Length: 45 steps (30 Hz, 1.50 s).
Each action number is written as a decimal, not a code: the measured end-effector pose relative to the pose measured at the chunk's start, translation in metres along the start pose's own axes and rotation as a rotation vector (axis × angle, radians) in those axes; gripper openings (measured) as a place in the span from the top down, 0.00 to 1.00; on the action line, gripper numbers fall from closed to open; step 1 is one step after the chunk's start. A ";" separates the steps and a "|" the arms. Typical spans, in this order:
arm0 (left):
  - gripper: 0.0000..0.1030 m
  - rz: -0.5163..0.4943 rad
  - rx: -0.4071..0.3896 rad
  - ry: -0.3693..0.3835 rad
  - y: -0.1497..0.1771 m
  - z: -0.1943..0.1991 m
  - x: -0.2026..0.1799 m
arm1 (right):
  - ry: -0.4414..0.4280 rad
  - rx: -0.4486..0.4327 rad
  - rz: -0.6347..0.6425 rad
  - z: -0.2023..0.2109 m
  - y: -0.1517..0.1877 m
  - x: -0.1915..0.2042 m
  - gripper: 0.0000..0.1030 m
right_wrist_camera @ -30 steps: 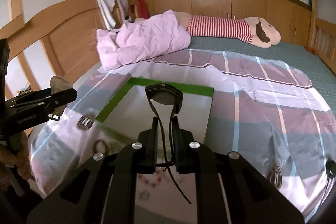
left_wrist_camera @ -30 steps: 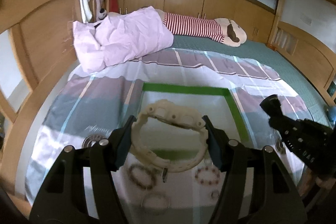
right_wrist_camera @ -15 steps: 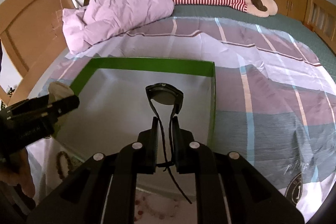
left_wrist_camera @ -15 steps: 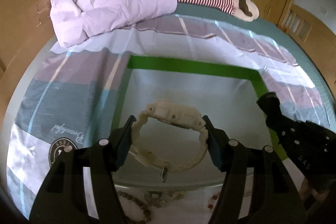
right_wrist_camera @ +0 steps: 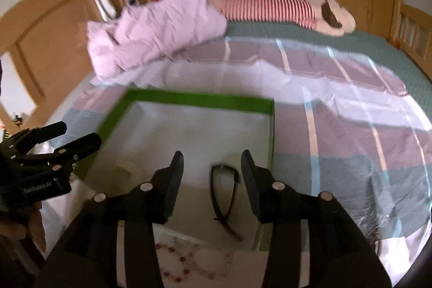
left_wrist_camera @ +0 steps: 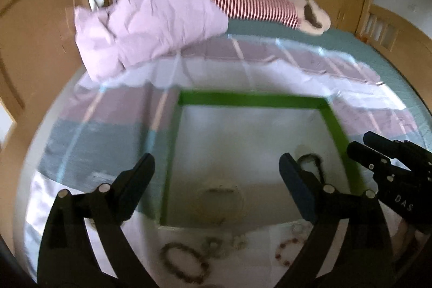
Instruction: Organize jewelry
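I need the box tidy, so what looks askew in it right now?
Nothing damaged. The black watch lies in the green-rimmed box with its strap splayed toward the near edge; the cream watch lies beside it. Bracelets remain outside.

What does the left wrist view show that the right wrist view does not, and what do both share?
Left wrist only: a brown bead bracelet on the cloth before the box. Right wrist only: a hand under the left gripper. Both: the green-rimmed box holding the cream watch and black watch, the pink quilt, and the right gripper, jaws opening, gripping nothing.
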<state>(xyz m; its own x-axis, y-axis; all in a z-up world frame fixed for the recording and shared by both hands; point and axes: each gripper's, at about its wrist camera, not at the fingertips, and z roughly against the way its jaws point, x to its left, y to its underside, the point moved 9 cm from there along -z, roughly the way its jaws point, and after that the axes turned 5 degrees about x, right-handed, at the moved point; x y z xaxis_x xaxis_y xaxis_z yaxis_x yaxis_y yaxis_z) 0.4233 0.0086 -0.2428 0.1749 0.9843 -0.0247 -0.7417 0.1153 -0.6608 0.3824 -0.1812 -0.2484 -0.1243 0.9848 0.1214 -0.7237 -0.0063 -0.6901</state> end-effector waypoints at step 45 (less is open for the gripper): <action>0.05 0.053 -0.041 0.013 0.169 0.147 -0.003 | -0.060 -0.002 -0.019 0.108 0.150 0.022 0.57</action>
<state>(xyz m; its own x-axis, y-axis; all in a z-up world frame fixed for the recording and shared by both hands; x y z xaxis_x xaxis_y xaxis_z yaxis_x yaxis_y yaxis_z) 0.2020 0.0451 -0.2439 0.1451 0.9869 -0.0702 -0.7228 0.0572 -0.6887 0.1973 -0.1797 -0.2721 -0.1512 0.9726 0.1766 -0.7251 0.0123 -0.6886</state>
